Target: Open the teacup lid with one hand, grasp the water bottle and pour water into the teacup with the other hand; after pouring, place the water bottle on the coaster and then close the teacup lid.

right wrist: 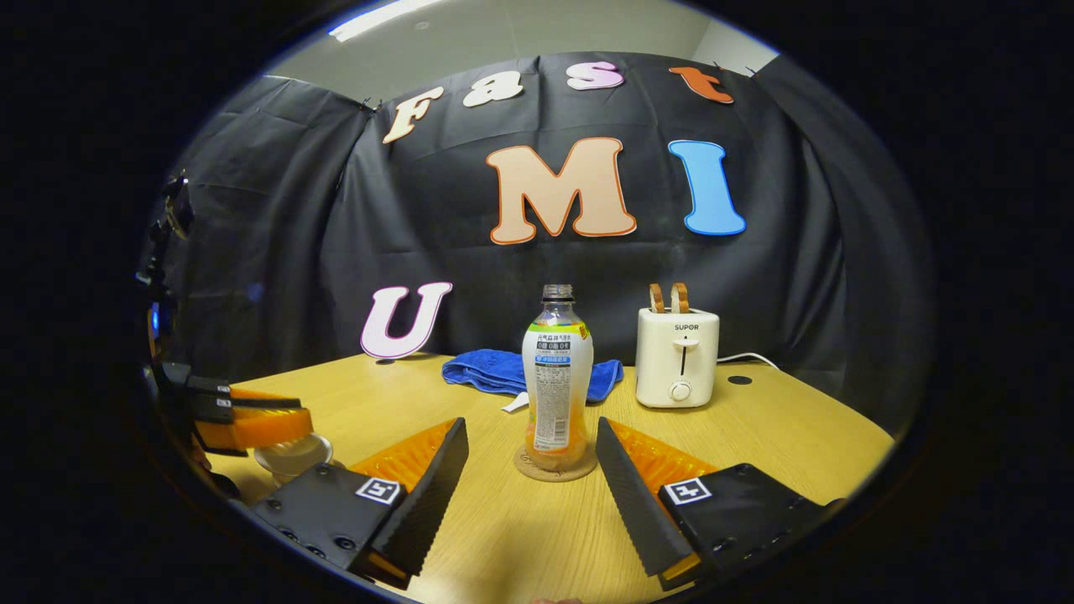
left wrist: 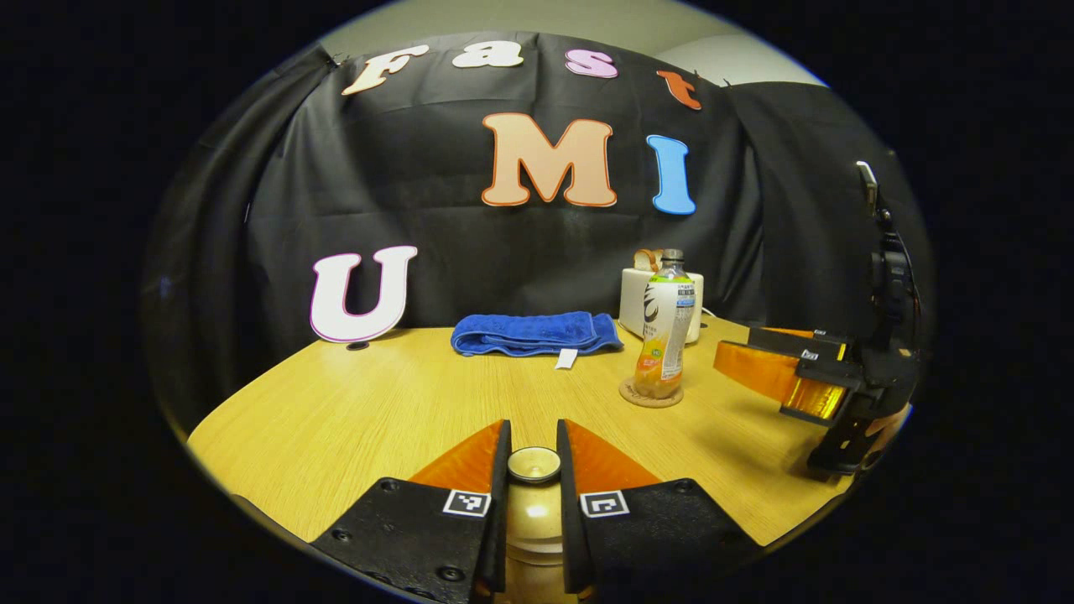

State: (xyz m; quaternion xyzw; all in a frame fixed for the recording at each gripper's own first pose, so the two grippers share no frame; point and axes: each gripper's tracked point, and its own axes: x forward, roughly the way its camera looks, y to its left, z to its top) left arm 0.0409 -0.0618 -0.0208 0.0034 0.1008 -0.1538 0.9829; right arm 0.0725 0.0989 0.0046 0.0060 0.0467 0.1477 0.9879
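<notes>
While upright on coaster (right wrist: 555, 468), water bottle (right wrist: 556, 377), neck up.

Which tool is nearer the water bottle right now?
The right tool. Its open fingers point at the water bottle on the coaster, just short of it. The left tool is off to the side, closed around the teacup lid.

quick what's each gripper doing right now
Left gripper: closed on the teacup lid's knob.
Right gripper: open, holding nothing; water bottle stands ahead on the coaster.
</notes>
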